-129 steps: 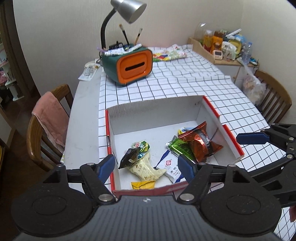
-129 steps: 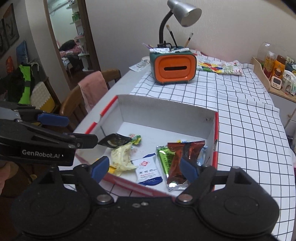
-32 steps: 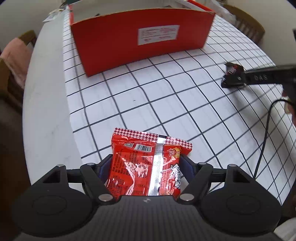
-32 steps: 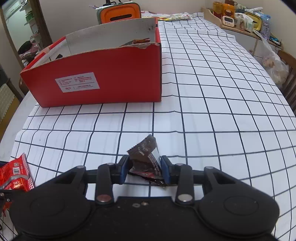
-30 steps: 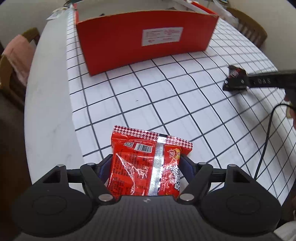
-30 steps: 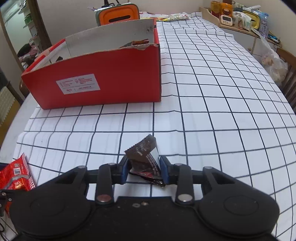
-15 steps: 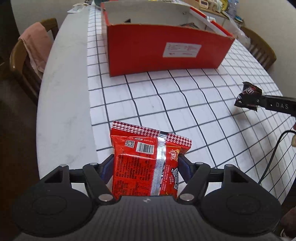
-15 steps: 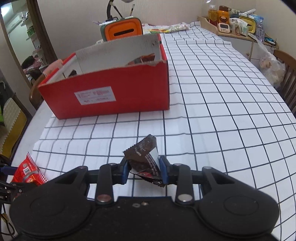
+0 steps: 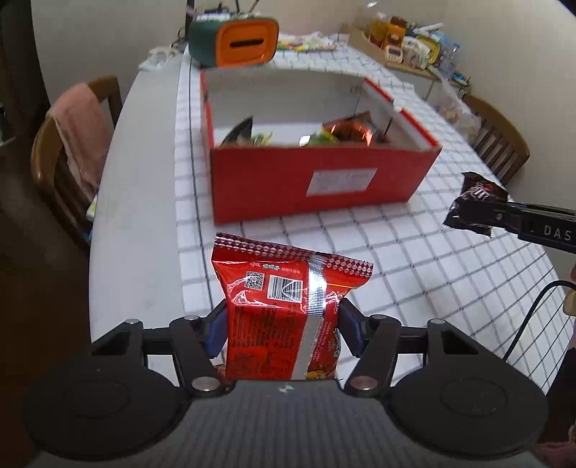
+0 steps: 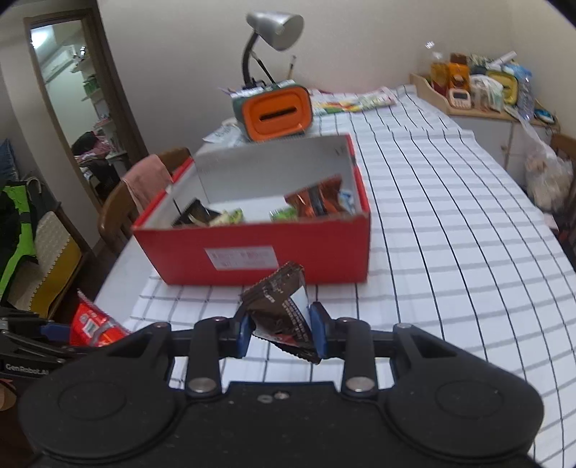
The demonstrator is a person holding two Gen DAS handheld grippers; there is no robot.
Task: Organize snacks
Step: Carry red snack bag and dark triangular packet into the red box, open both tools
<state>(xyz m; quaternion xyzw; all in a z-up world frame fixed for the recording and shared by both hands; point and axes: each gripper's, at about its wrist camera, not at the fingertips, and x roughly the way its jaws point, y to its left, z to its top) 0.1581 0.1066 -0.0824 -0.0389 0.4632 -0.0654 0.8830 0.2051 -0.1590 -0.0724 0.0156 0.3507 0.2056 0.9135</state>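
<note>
Between the blue pads of the left gripper (image 9: 282, 333) stands a red snack bag (image 9: 288, 316), upright, barcode side to the camera, the jaws closing with the pads pressing its sides, held above the checked cloth (image 9: 414, 259). At the right, the right gripper (image 10: 280, 333) pinches a small dark brown packet (image 10: 279, 311), its jaws pressed in tight on the crumpled wrapper, also clear of the cloth. Just beyond both sits a red box (image 9: 316, 180) with a white inside and a white label on its near wall; it is open on top and holds several snacks: a black packet (image 10: 192, 212) leaning at the left, pale and green wrappers (image 10: 230, 216) in the middle, a shiny orange-brown bag (image 9: 347, 131) at the right. Behind the box on the worktop (image 9: 133, 216) stands an orange-and-green case (image 10: 275, 113) with a slot, a grey desk lamp (image 10: 275, 30) above it. A chair (image 9: 72, 144) with a pink towel over its back stands at the worktop's left side, and a shelf (image 10: 478, 91) of bottles and jars at the far right.
</note>
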